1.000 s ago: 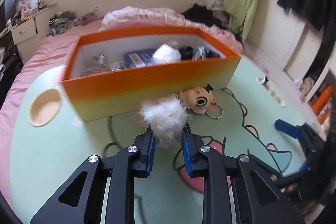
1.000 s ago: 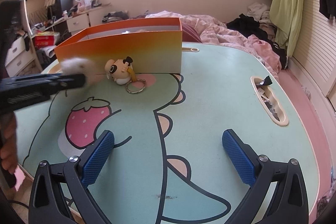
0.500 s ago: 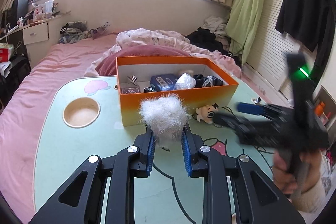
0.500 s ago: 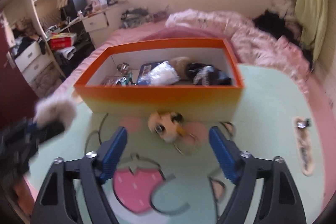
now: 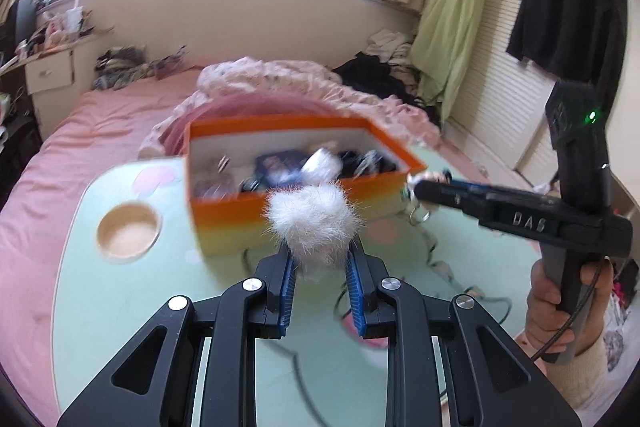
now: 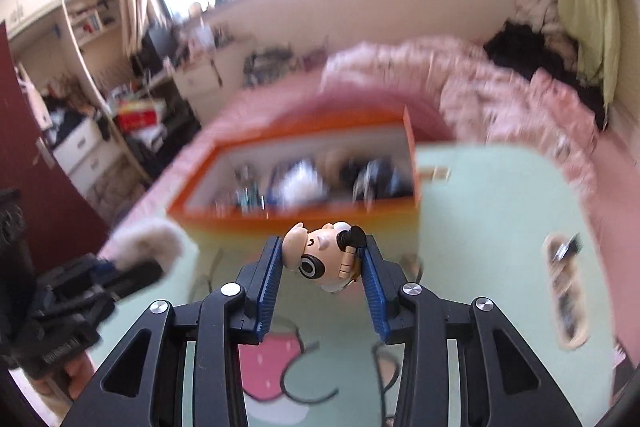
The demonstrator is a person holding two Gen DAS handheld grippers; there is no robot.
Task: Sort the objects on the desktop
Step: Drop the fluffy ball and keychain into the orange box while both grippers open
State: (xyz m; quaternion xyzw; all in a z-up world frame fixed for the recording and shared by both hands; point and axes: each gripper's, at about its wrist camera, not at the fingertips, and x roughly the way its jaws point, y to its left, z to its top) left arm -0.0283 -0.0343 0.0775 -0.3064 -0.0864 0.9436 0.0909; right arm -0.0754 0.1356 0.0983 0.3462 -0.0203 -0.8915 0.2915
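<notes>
In the left wrist view my left gripper [image 5: 320, 255] is shut on a white fluffy pompom [image 5: 314, 223], held above the green table in front of the orange box [image 5: 224, 223]. The right wrist view shows my right gripper [image 6: 322, 245] closing, its blue pads pressed on a small cartoon-head keychain toy [image 6: 320, 259] lifted off the table. The open orange box [image 6: 280, 217] lies just beyond it, with several small items inside, blurred. The right gripper [image 5: 420, 189] also reaches in from the right, a hand on its handle. The left gripper [image 6: 136, 275] with the pompom [image 6: 144, 243] is at lower left.
The green table [image 5: 120, 287] has a cartoon print, a round cup recess [image 5: 129, 229] at left and a long slot [image 6: 566, 291] with small items at right. A pink bed [image 5: 100, 123] surrounds it. Drawers and shelves [image 6: 88, 147] stand far left.
The right gripper went from wide open over the table to closed around the keychain toy and lifted it. Both grippers rose, and the left one kept hold of the pompom.
</notes>
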